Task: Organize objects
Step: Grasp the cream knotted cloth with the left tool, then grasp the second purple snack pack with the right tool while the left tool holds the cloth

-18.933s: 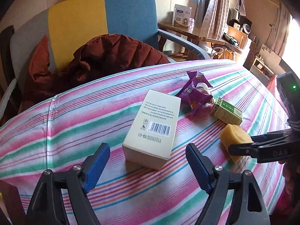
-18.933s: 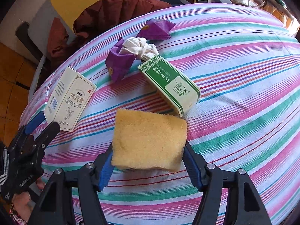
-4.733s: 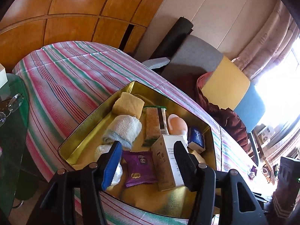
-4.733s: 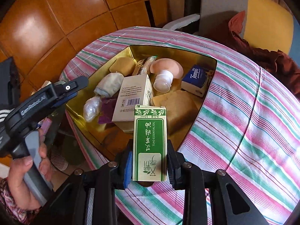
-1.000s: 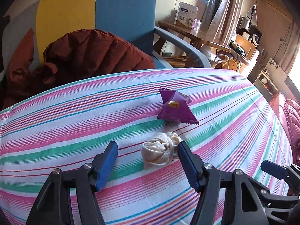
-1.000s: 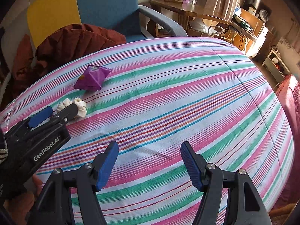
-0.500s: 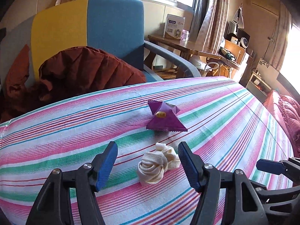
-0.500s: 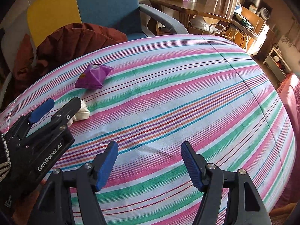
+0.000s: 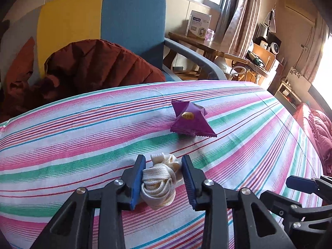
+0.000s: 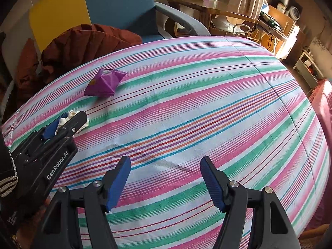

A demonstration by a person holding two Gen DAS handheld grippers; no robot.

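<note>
Step in hand, as I judge it: picking up the cream knotted cloth bundle (image 9: 160, 181) at lower centre of the striped worktop (image 9: 83, 141). The left gripper (image 9: 162, 179) jaws are closing, pads pressing it. The right gripper (image 10: 165, 181) hangs with jaws apart, empty. Next calls for a lift clear of the purple foil packet (image 9: 192, 122) above it.

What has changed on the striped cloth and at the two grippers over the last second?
The left gripper has come forward around the white cord bundle, and its jaws are closing with the bundle between them. The purple packet lies where it did on the striped cloth. The right gripper remains open and empty above bare cloth.
</note>
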